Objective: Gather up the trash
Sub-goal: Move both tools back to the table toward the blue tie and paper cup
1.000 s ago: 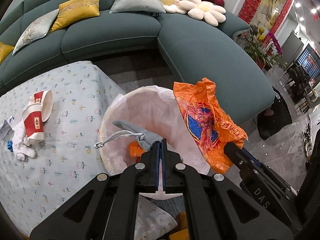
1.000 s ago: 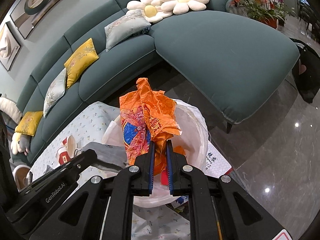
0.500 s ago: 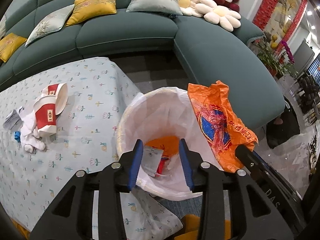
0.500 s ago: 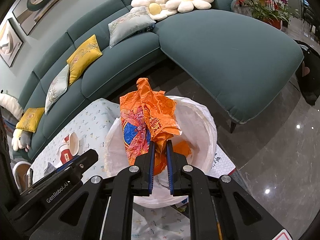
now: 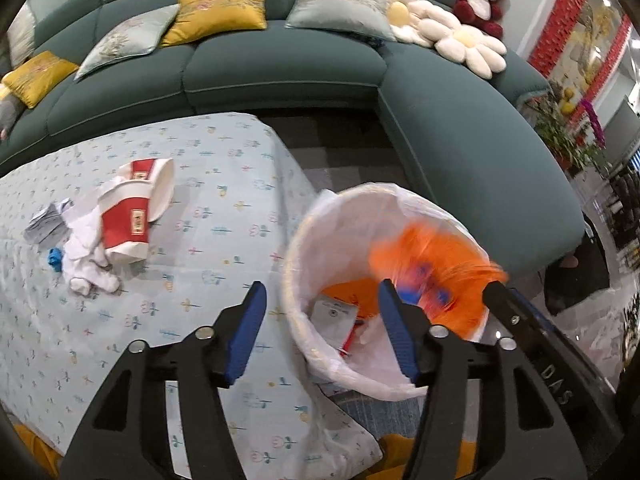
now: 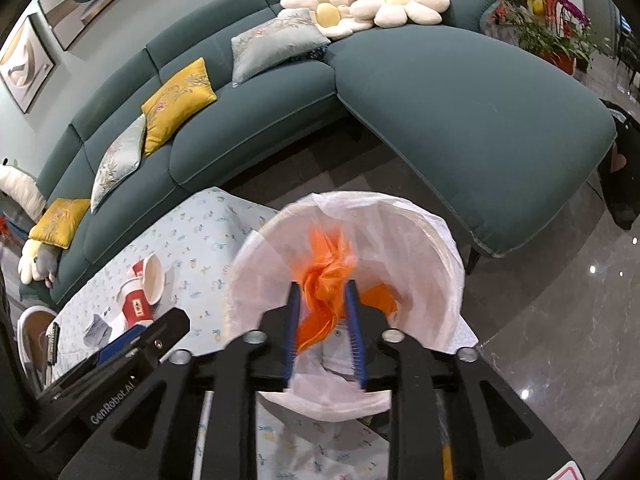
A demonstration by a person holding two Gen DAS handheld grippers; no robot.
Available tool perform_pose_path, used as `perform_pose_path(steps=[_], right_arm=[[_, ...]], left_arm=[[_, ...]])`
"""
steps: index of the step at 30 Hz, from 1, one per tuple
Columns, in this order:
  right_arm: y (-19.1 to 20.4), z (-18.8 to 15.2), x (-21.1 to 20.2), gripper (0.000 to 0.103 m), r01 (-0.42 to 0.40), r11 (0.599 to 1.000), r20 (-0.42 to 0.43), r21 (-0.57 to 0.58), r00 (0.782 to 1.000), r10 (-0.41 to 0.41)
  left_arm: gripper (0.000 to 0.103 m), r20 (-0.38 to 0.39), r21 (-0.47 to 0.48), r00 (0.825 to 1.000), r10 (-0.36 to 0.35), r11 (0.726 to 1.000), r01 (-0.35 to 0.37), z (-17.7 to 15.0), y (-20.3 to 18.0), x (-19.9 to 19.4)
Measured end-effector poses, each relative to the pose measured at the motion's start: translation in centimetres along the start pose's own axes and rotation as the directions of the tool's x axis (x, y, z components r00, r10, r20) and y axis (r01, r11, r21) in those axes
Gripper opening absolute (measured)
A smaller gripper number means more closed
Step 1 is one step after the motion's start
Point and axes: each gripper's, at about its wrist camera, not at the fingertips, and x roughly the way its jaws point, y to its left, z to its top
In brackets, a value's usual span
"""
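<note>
A bin with a white liner [image 5: 308, 240] stands by the table corner; it also shows in the right wrist view [image 6: 436, 240]. An orange plastic bag [image 6: 326, 280] is blurred, dropping between the parted fingers of my right gripper [image 6: 322, 292] over the bin; it shows in the left wrist view too [image 5: 432, 268]. My left gripper [image 5: 320, 292] is open and empty, straddling the bin's near-left rim. Orange trash and a white packet [image 5: 334, 318] lie inside the bin. Red and white paper cups [image 5: 132, 216] lie on the table with crumpled white tissue [image 5: 86, 264].
The table has a pale floral cloth [image 5: 208, 216]. A grey paper scrap [image 5: 46, 222] and a blue bit [image 5: 54, 258] lie left of the cups. A teal sectional sofa [image 5: 460, 128] with cushions curves behind. Glossy floor [image 6: 560, 320] lies right of the bin.
My left gripper let go of the grey pouch into the bin, opened wide and pulled back left. My right gripper opened and the orange bag is falling into the bin.
</note>
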Motion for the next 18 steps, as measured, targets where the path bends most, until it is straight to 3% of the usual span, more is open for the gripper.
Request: perform_pose_path(steps=[11,18], right_arm=[[4.6,-0.2,-0.8,0.03,-0.036,0.997,0.006,-0.075,0.999,0.037],[7.4,-1.0,-1.6,0.036,-0.044,0.991,0.007,-0.128,0.999,0.045]], left_arm=[[0.056,0.021,-0.087,0.999,0.04,0.995,-0.038,-0.1,4.9,-1.5],[0.056,0.037,-0.136,0.998,0.052,0.99,-0.047,-0.4,7.9,-2.8]])
